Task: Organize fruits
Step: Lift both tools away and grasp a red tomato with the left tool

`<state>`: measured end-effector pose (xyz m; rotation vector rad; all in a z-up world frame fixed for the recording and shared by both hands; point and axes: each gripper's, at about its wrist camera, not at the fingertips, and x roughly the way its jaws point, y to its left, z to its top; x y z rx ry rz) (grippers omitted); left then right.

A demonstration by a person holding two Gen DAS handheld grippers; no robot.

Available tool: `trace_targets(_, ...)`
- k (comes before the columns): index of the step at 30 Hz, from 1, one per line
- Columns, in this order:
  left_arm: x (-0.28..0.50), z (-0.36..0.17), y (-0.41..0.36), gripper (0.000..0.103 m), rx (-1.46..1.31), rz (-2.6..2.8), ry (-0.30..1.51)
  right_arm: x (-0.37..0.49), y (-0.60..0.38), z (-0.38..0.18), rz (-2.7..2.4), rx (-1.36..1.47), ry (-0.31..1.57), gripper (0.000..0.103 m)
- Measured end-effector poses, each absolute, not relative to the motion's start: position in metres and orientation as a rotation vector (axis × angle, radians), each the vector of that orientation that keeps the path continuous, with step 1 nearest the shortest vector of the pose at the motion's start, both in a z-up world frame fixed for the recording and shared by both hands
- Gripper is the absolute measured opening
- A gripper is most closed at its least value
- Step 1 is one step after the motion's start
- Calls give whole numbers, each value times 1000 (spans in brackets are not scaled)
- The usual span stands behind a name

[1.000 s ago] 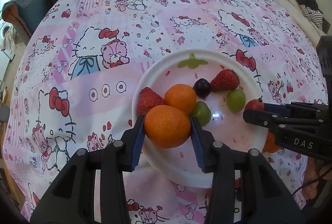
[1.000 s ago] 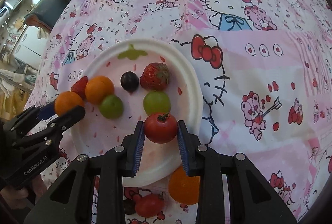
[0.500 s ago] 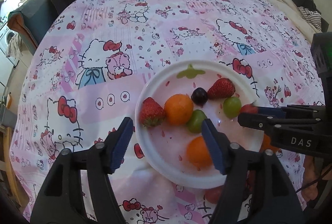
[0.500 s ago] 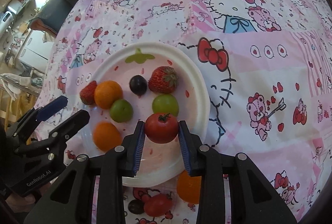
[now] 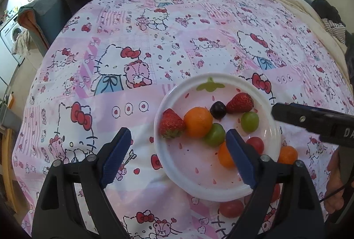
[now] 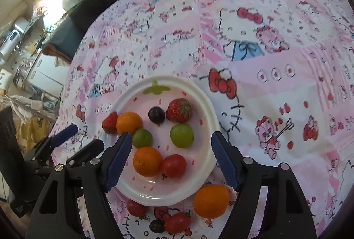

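Cartoon-print bedspread (image 6: 276, 17) underneath; white plate (image 6: 205, 106) now carries the orange (image 6: 147, 161) and tomato (image 6: 174, 166), touching, both just released. Left hand-held gripper (image 5: 177, 146) and right hand-held gripper (image 6: 169, 157) opening wide, holding nothing. Another orange (image 6: 211, 201) and small fruits remain off-plate, near its front rim.

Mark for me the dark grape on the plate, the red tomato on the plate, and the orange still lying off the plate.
dark grape (image 6: 156, 114), right wrist view, middle of its skin.
red tomato (image 6: 174, 165), right wrist view, middle of its rounded side.
orange off the plate (image 6: 211, 201), right wrist view, middle of its peel.
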<state>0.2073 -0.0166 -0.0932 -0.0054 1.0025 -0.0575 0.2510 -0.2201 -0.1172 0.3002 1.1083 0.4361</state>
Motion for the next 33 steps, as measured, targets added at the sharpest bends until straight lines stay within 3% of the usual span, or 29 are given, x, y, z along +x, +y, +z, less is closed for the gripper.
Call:
trace_targets(17, 171, -53, 5, 85, -78, 19, 915, 200, -242, -55, 404, 318, 914, 80)
trace_targets(33, 128, -52, -2, 85, -84, -8, 939, 143, -266, -57, 345, 389, 941, 80)
